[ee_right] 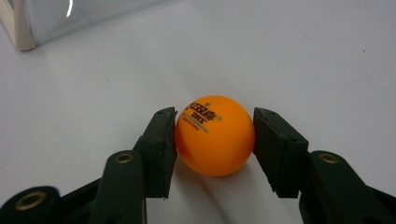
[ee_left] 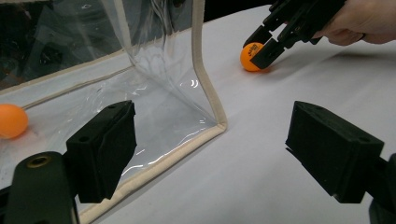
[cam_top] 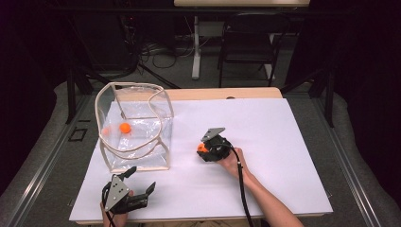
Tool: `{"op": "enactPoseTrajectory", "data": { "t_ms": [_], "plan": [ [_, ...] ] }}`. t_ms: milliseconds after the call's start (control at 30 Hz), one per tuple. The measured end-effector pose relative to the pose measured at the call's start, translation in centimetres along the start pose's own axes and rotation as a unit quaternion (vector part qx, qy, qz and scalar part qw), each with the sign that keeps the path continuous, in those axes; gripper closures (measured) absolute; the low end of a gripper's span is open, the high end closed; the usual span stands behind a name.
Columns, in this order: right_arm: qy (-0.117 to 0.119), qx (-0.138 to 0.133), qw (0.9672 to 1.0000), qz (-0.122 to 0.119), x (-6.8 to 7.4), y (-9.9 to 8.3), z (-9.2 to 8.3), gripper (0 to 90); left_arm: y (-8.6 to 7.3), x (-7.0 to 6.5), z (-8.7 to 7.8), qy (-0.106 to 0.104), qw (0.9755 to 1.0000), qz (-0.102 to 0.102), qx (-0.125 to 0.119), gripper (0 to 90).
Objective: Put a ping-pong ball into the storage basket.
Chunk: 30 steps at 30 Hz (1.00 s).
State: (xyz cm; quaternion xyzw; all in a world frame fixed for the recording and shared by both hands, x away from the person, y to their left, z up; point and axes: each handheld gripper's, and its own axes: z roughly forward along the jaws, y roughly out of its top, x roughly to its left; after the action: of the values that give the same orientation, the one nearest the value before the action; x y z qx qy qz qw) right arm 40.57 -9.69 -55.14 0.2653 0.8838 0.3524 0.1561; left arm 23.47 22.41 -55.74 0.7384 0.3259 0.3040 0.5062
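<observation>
On the left half of the white table [cam_top: 265, 142] stands a clear plastic bag [cam_top: 135, 127] with cream-coloured piping along its edges, its mouth open upward. Inside it, on the bag's floor, lies an orange ball [cam_top: 125, 127]; a fainter orange patch beside it may be a second ball or a reflection, I cannot tell which. To the right of the bag, well apart from it, a second orange ball [ee_right: 215, 135] with dark printed lettering rests on the table between the jaws of the right hand-held gripper [ee_right: 215, 140]; both jaws press against its sides. The left hand-held gripper [ee_left: 210, 149] sits near the table's front edge, just before the bag's near corner, jaws spread wide and holding nothing.
</observation>
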Motion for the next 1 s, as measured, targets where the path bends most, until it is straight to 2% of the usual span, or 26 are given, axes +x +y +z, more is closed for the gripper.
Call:
{"op": "enactPoseTrajectory", "data": {
  "t_ms": [267, 667, 1000],
  "plan": [
    [0.0, -0.007, 0.9999, -0.008, 0.1, 0.2, -0.3, 50.8, 0.0, 0.1, 0.0, 0.002, 1.0, 0.001, -0.001, 15.6],
    [0.001, -0.028, 0.9995, -0.014, 0.6, 1.0, -1.9, 50.8, 0.0, 0.0, -0.1, 0.003, 1.0, 0.0, -0.001, 15.7],
    [0.001, -0.043, 0.999, -0.012, 0.4, 1.4, -3.1, 50.8, 0.0, 0.0, -0.1, 0.003, 1.0, 0.002, -0.001, 15.6]
  ]
}}
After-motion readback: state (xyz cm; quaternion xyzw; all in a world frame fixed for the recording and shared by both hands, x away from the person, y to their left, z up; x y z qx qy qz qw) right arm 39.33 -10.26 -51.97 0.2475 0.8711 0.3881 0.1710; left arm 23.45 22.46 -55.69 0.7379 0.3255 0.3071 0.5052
